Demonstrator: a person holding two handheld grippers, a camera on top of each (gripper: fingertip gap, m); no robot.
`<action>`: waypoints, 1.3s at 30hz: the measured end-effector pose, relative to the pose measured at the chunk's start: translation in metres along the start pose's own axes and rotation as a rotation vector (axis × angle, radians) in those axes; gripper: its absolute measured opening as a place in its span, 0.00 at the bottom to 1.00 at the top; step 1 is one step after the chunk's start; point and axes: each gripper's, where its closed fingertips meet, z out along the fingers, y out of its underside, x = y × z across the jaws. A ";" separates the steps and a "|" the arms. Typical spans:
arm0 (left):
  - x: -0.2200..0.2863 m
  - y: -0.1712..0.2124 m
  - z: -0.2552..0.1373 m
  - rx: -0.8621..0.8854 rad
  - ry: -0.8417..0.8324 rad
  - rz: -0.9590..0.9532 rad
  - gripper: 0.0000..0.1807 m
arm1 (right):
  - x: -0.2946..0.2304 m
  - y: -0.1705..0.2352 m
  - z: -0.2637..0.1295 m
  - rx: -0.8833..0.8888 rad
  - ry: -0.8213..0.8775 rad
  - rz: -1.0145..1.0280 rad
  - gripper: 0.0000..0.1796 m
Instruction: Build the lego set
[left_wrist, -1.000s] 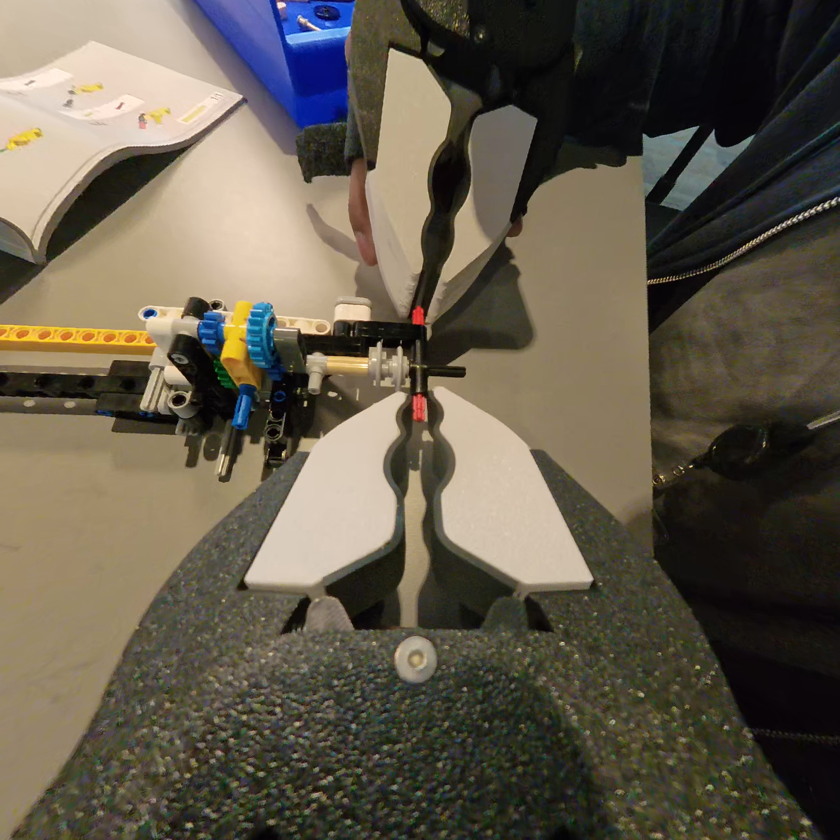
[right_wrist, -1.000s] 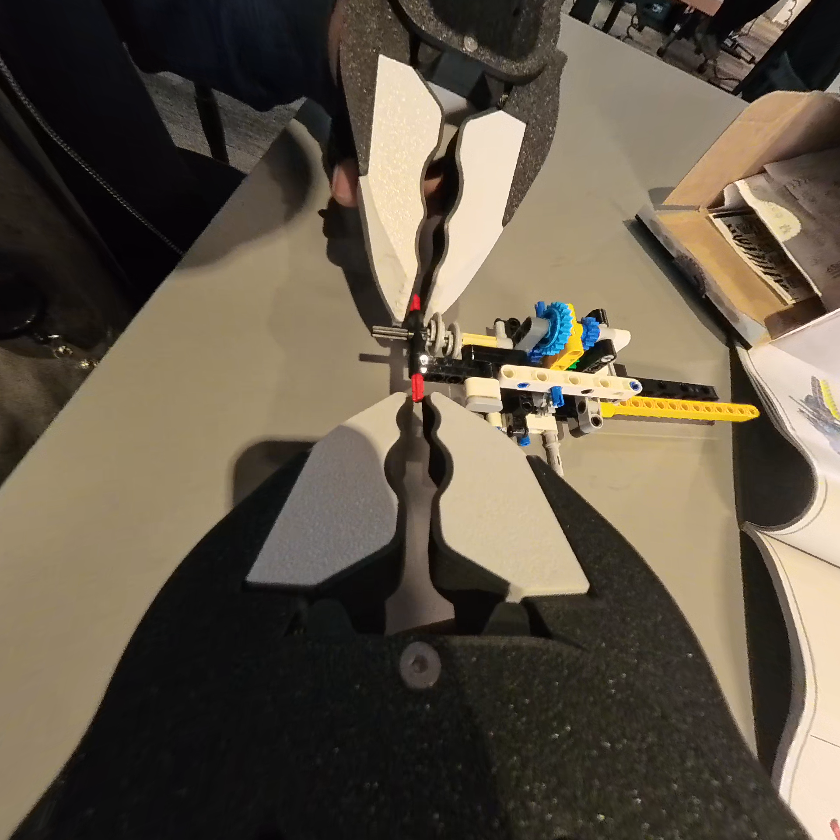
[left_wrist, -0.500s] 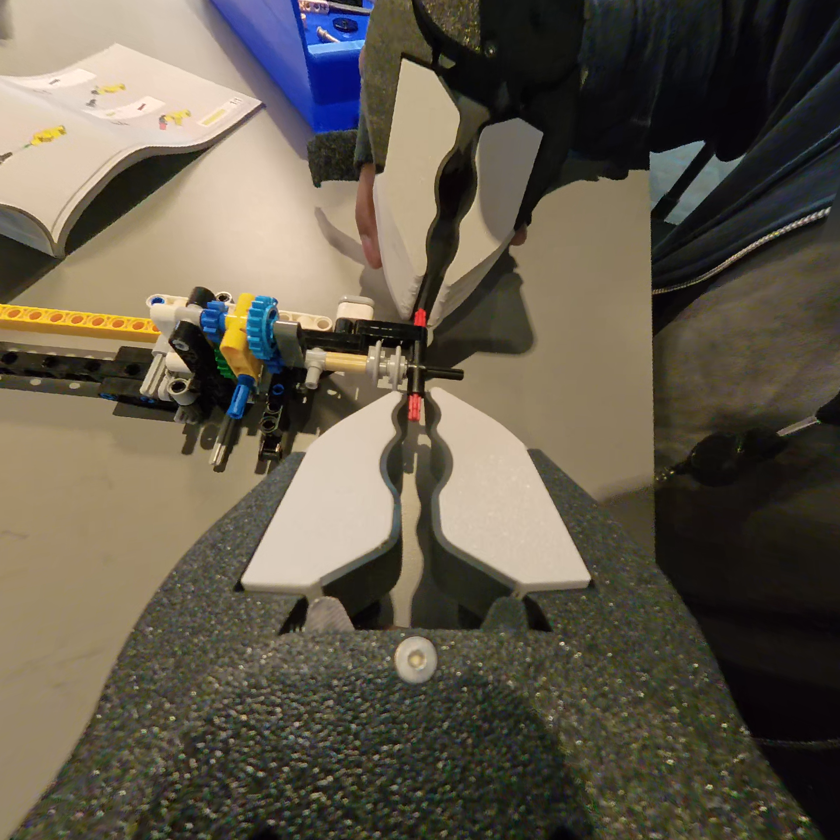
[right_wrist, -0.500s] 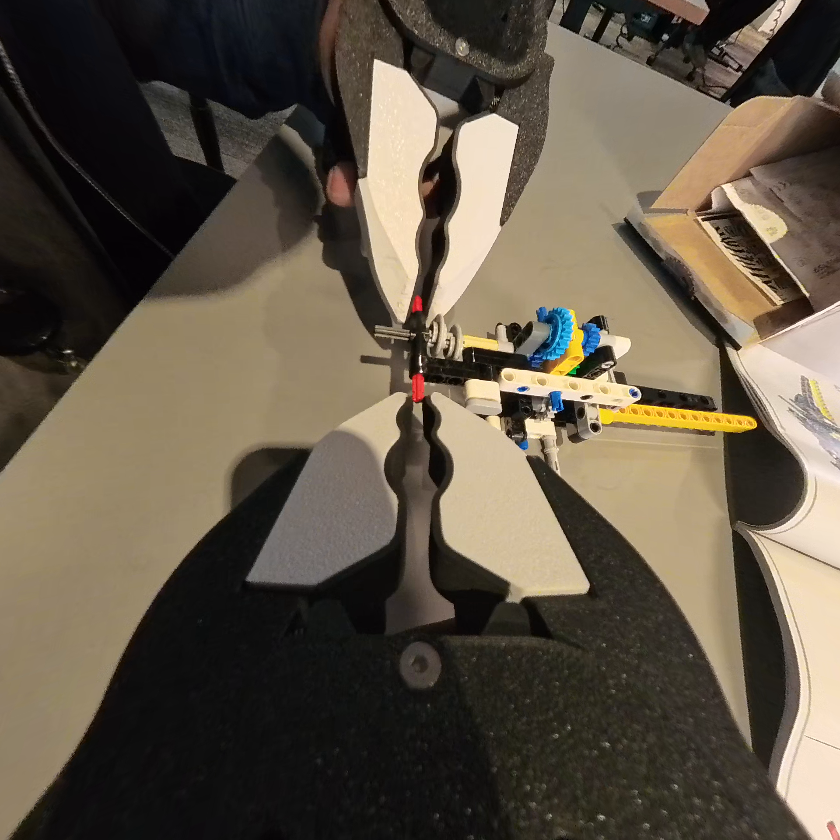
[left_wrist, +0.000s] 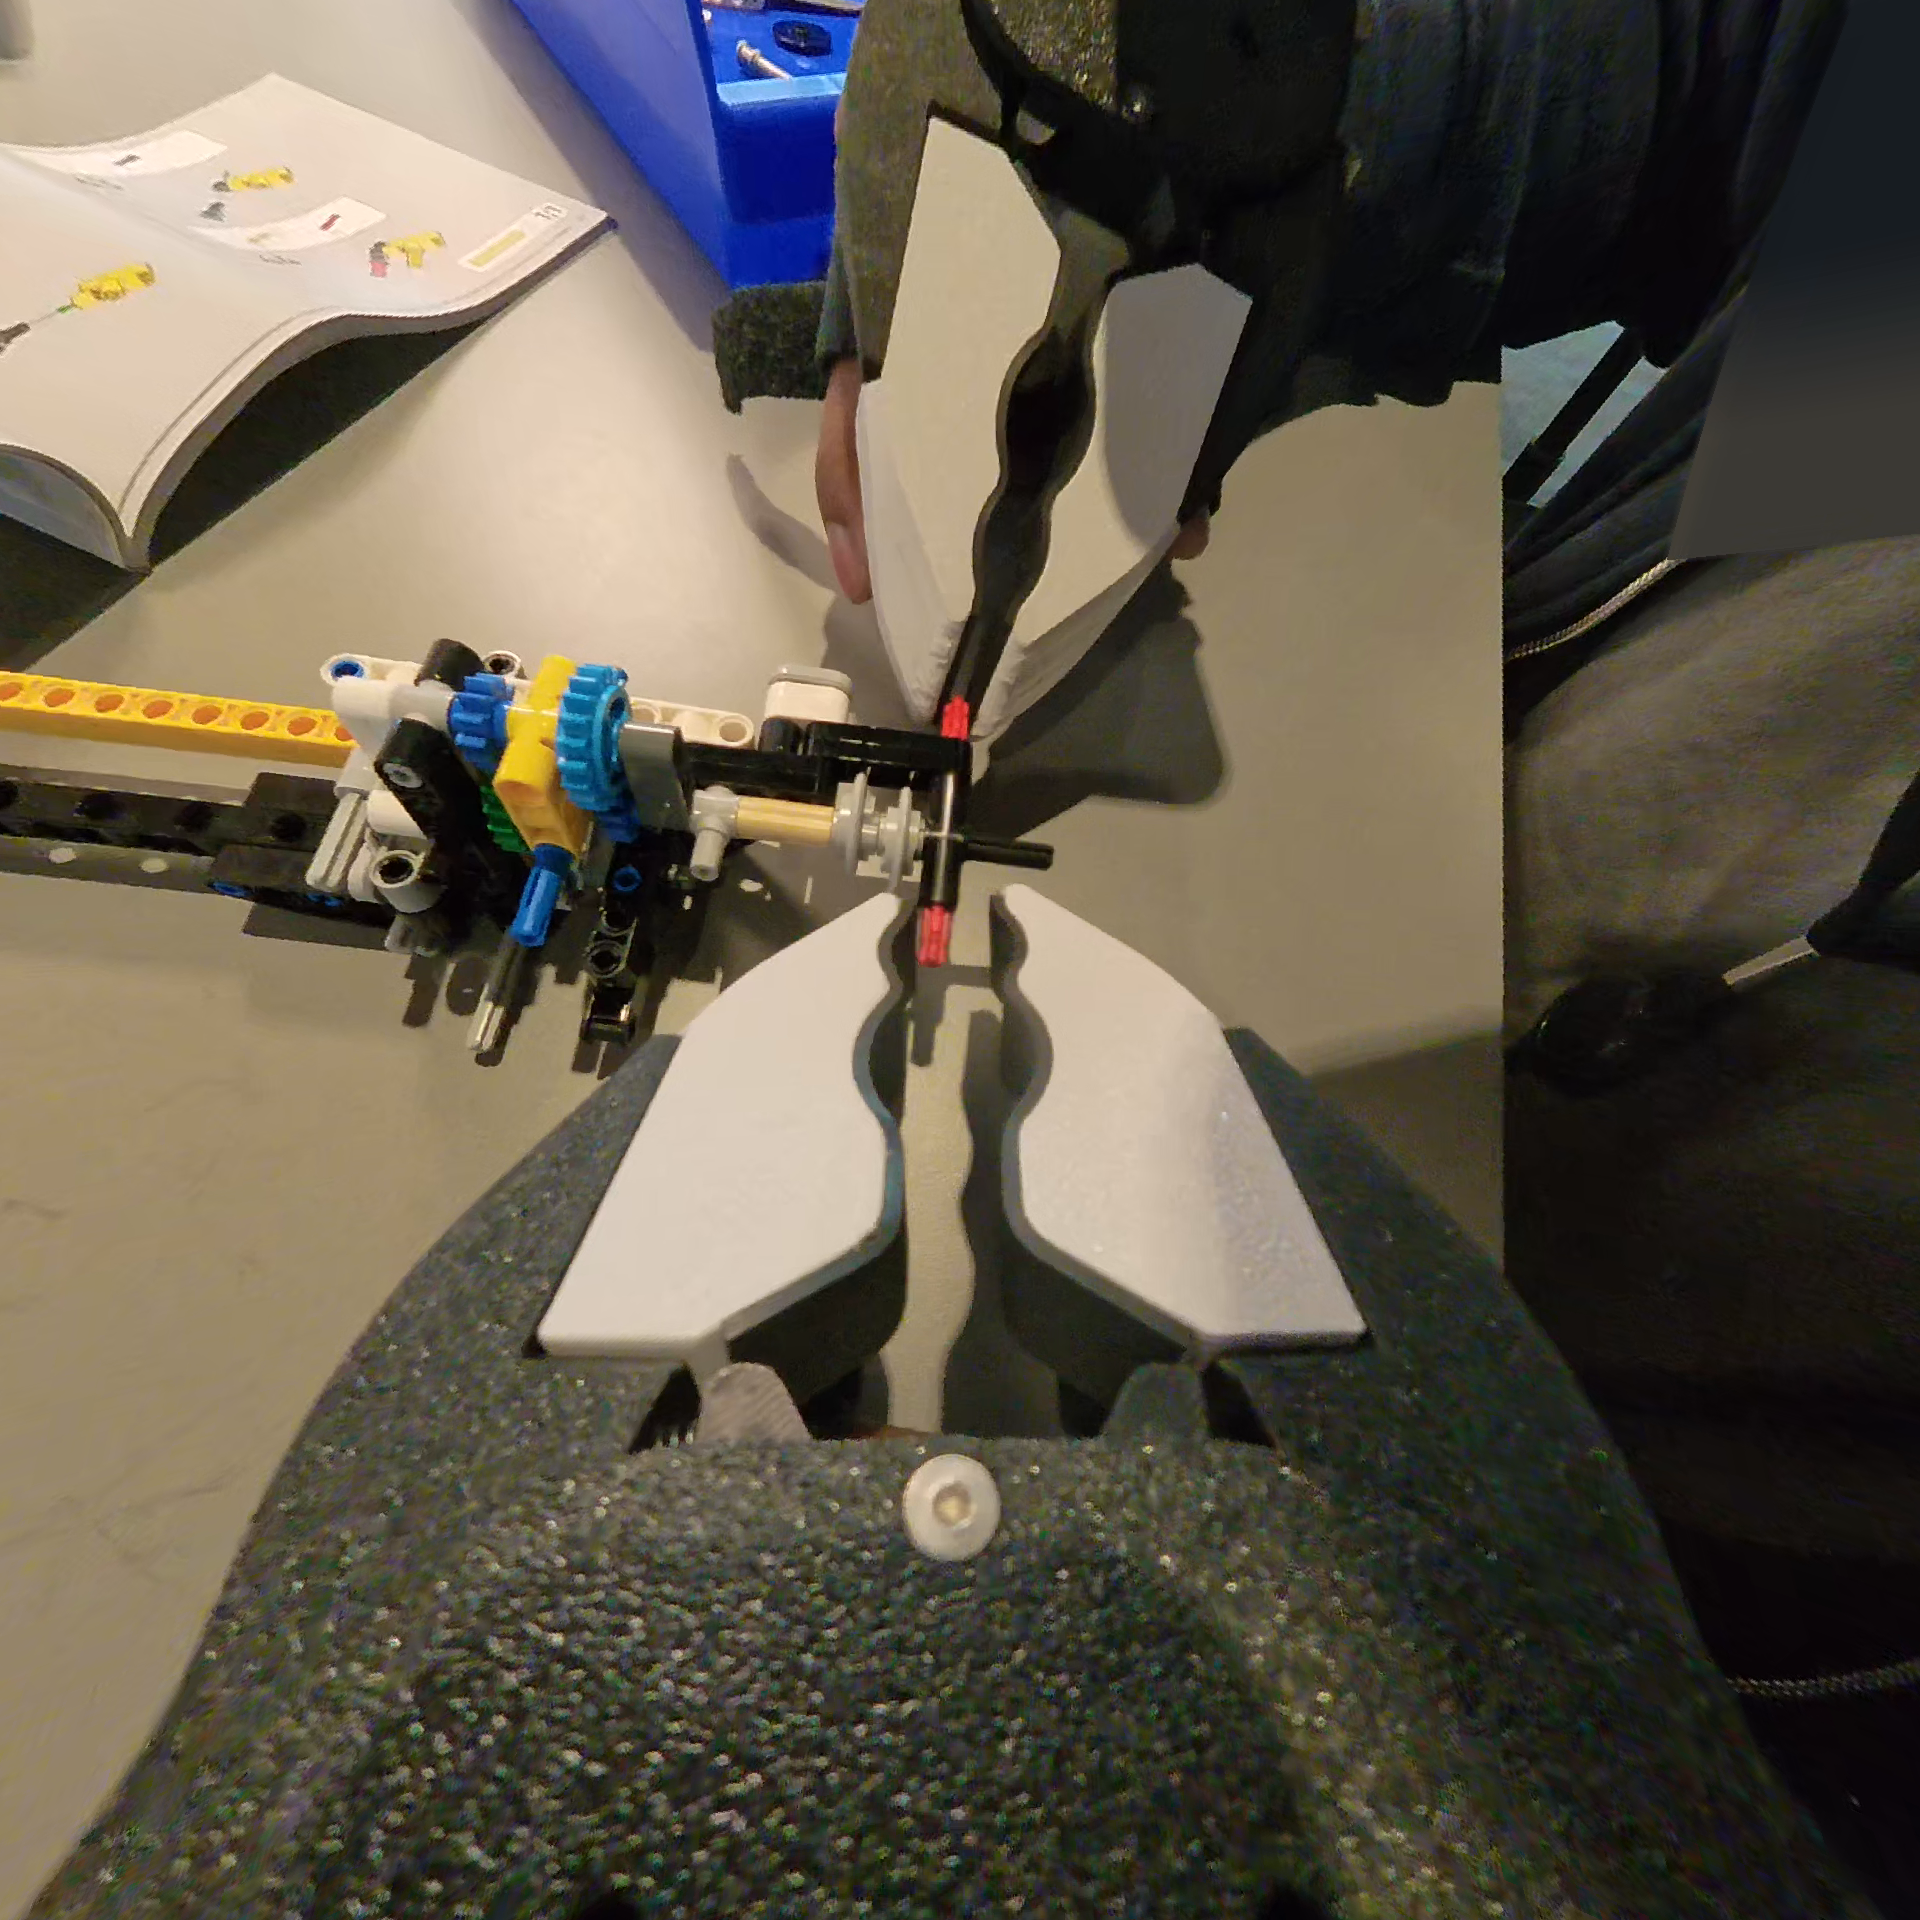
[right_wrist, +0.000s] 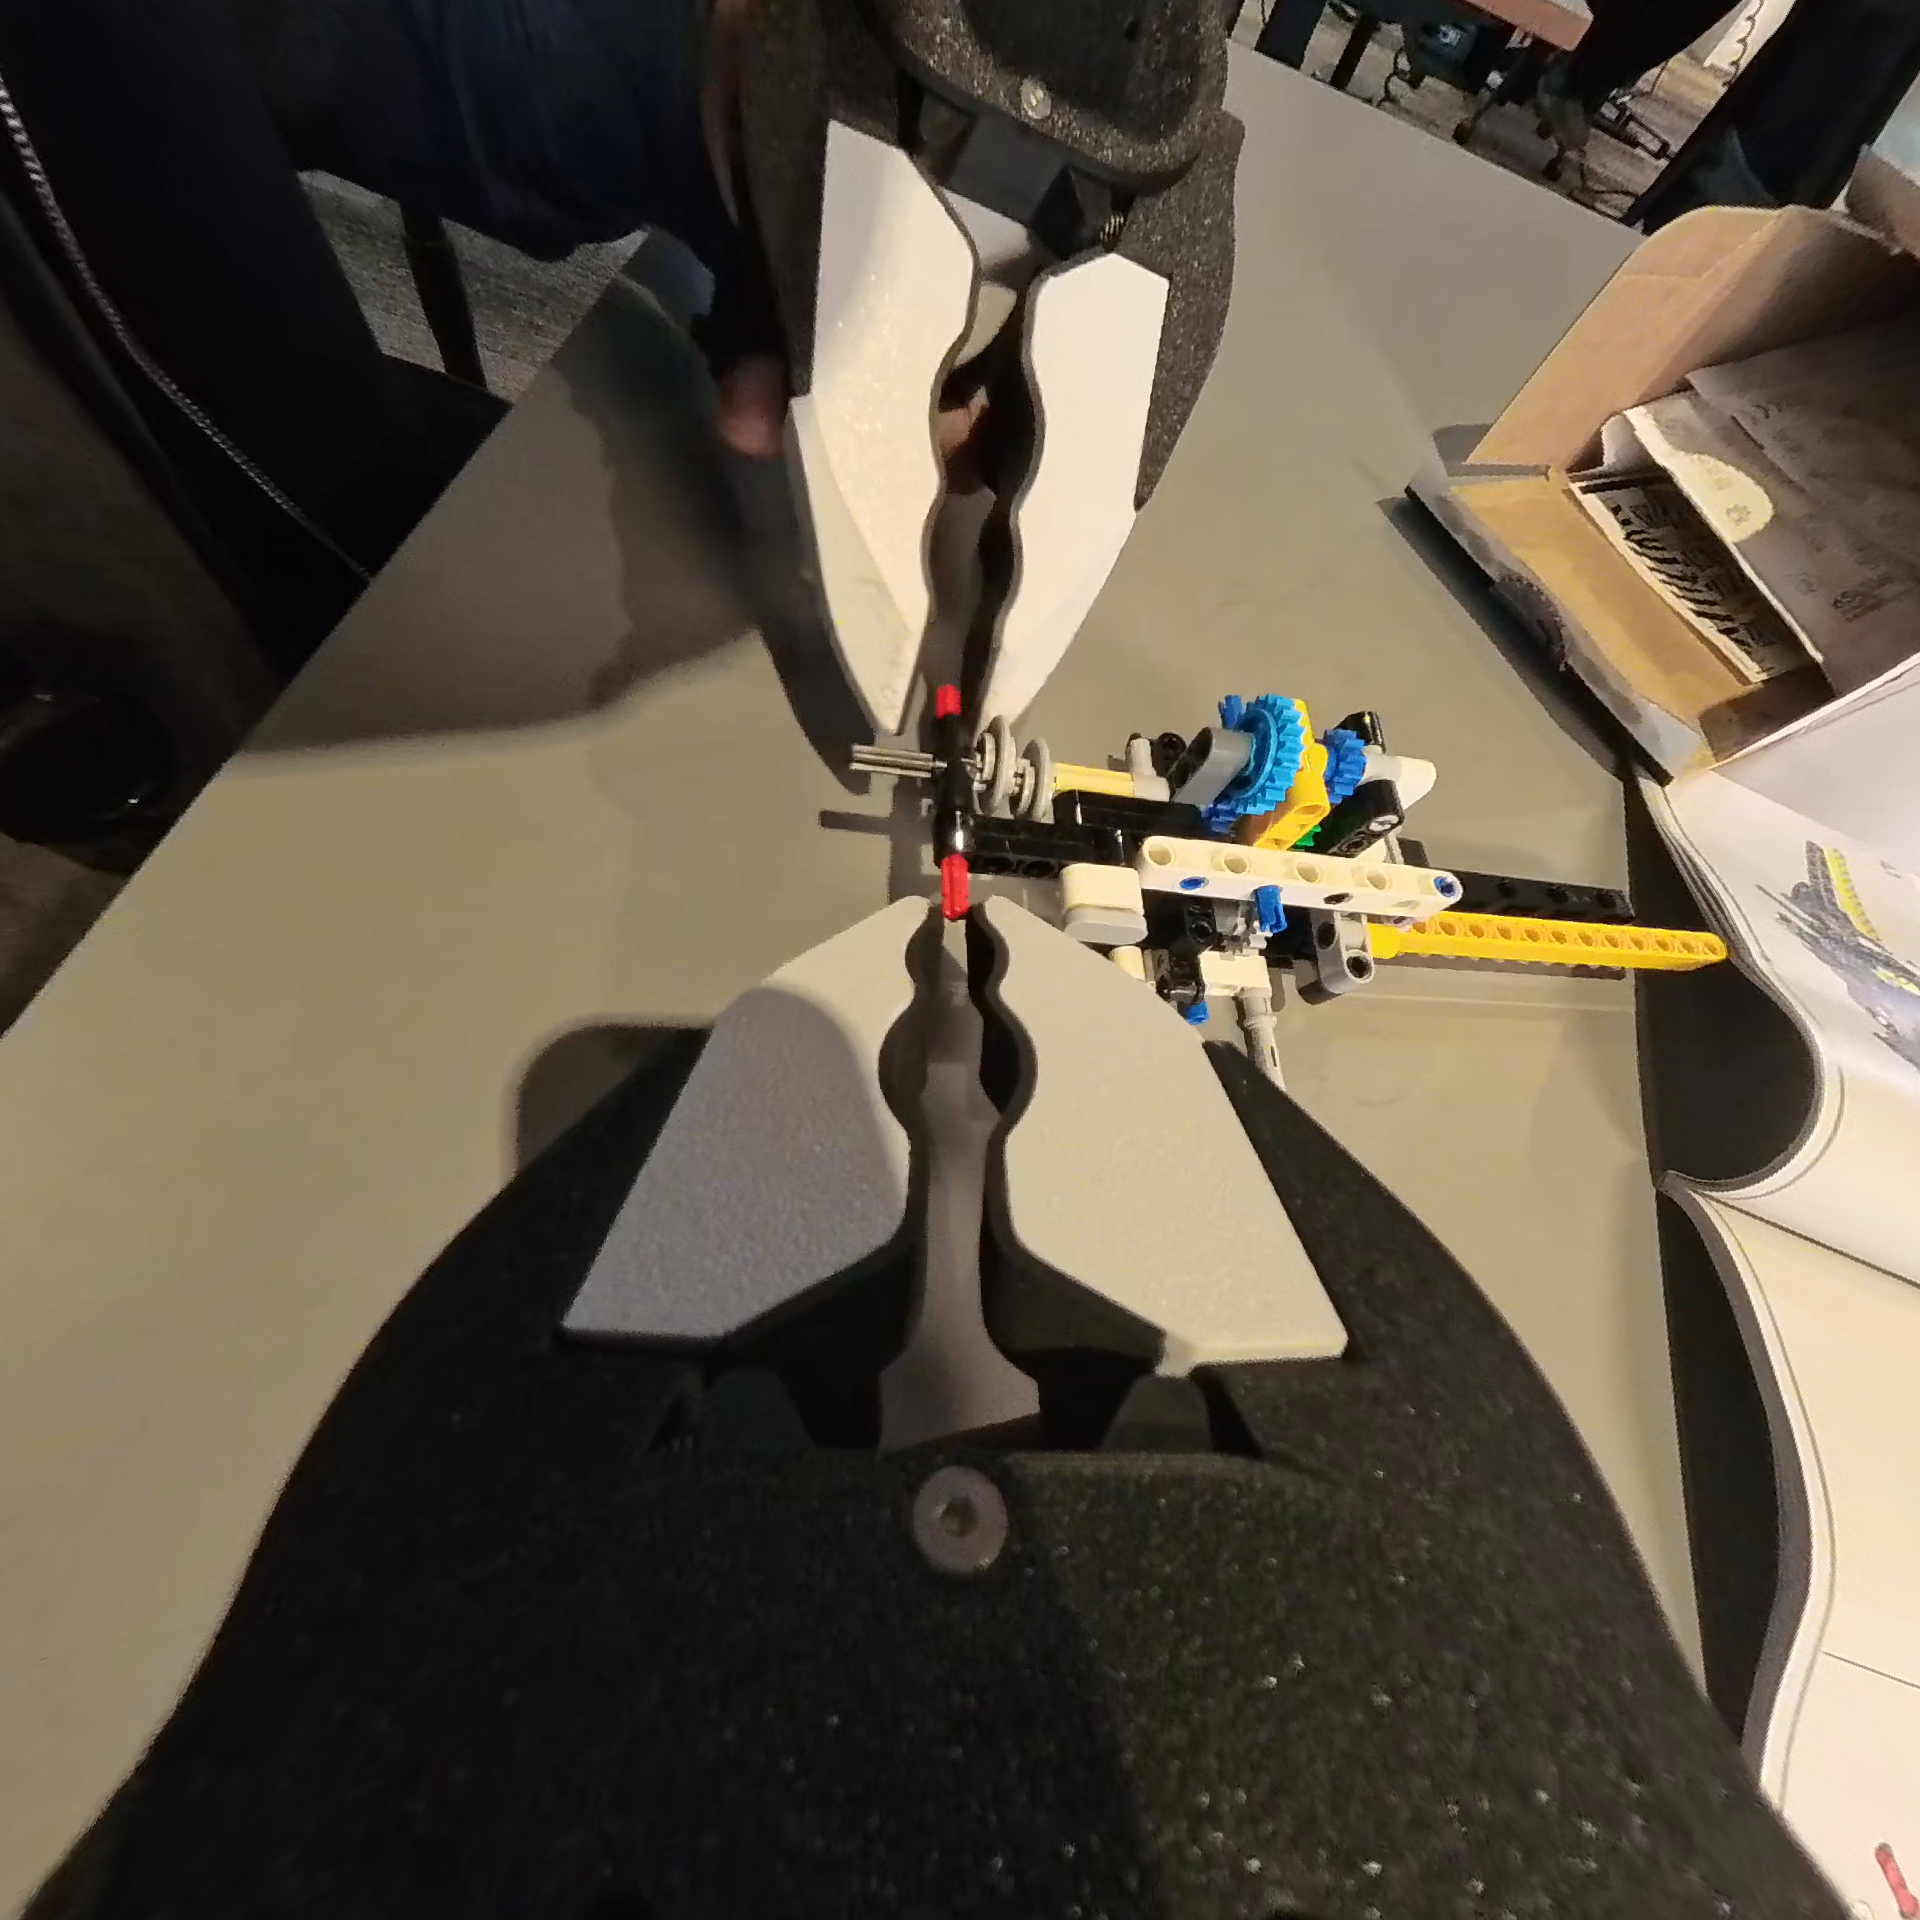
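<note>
Red axle (left_wrist: 932, 932), cross-mounted at assembly (left_wrist: 540, 800) tip: your left gripper (left_wrist: 943, 914) has just spread off its near end, right gripper (right_wrist: 953, 914) still pinching — seated, likely.

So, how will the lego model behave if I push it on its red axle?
Probably light: the model is small plastic beams and gears. Pushed at this end, its long beams may make it pivot. The thin red axle might slip out.
</note>
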 end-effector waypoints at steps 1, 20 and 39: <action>0.000 0.000 0.000 -0.002 -0.004 0.001 0.08 | 0.000 0.000 0.000 0.000 0.001 -0.001 0.02; -0.004 0.008 0.007 -0.076 -0.044 -0.014 0.09 | 0.000 0.000 0.001 -0.005 0.015 -0.011 0.02; -0.006 0.007 0.007 -0.064 -0.095 -0.043 0.08 | 0.003 0.000 0.002 -0.007 0.041 -0.018 0.02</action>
